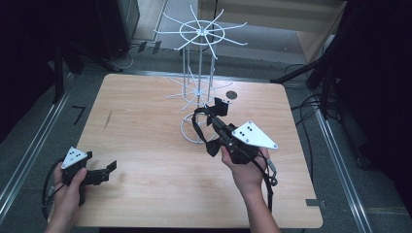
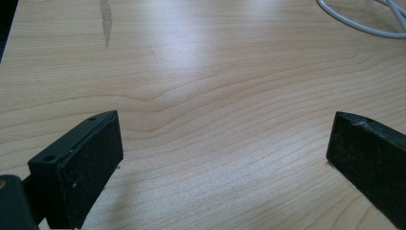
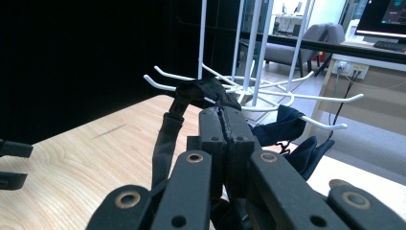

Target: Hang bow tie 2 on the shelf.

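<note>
Right gripper (image 1: 219, 112) sitting mid-frame in the high view, just right of centre, fingers pressed together and pinching a dark strappy fabric item (image 1: 201, 127), maybe a mask or small bag, hard to say exactly. Held up right against the lower tier of the white wire display rack (image 1: 199, 63), which stands at the top centre of the frame on the far part of the wooden tabletop (image 1: 145, 145). In the right gripper view, same fingers (image 3: 213, 129) shut tight in the middle of the frame, black strap (image 3: 165, 143) hanging down to the left of them, bunched top of the fabric draped over one white hook (image 3: 160, 85) at upper centre. Some dark blue cloth (image 3: 282, 129) tucked behind on the right, near another hook.

Left gripper (image 1: 108, 170) parked lower left in the high view, low over the tabletop, well apart from the rack. Fingers (image 2: 81, 167) spread wide in the left gripper view, nothing between them but bare wood grain, plus a bit of the rack's white base ring (image 2: 354, 24) in the upper right corner.

Small dark round spot (image 1: 231, 95) on the tabletop just right of the rack.
</note>
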A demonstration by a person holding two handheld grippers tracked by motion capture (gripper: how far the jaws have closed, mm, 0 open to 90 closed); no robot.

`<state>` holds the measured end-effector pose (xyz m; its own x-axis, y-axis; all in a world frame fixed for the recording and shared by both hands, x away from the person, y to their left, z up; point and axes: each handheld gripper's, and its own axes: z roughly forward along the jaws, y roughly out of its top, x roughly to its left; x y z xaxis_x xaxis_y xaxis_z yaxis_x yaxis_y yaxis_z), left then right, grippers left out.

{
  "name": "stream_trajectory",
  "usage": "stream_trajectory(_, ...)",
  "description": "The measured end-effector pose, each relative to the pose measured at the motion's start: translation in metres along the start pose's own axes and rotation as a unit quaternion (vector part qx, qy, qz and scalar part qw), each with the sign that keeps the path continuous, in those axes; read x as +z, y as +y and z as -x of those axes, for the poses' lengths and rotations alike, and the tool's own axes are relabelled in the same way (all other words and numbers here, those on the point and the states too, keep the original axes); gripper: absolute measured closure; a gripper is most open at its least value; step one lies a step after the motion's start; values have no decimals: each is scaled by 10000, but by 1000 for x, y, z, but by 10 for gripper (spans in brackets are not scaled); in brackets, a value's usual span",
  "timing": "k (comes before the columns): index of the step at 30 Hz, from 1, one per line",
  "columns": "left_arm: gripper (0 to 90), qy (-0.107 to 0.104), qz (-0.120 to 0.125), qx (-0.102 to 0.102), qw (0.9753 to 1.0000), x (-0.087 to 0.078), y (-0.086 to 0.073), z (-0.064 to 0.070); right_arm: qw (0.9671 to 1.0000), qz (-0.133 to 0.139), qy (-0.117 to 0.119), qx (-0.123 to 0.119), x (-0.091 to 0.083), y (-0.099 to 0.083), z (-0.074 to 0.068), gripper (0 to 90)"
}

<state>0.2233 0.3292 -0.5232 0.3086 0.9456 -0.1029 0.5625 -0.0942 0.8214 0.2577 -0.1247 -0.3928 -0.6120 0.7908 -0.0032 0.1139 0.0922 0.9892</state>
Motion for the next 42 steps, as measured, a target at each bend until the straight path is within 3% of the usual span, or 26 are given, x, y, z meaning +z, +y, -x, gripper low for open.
stream_trajectory(16,0,-6,20,-9,10000,0,0,0,9994,-124,-216,255,16,-8,13,899)
stream_trajectory(36,0,-7,26,1,10000,-1,0,0,9970,-323,-447,542,35,-27,16,892)
stream_trajectory(42,0,-3,28,2,10000,-1,0,0,9966,-403,-426,572,38,-32,17,847)
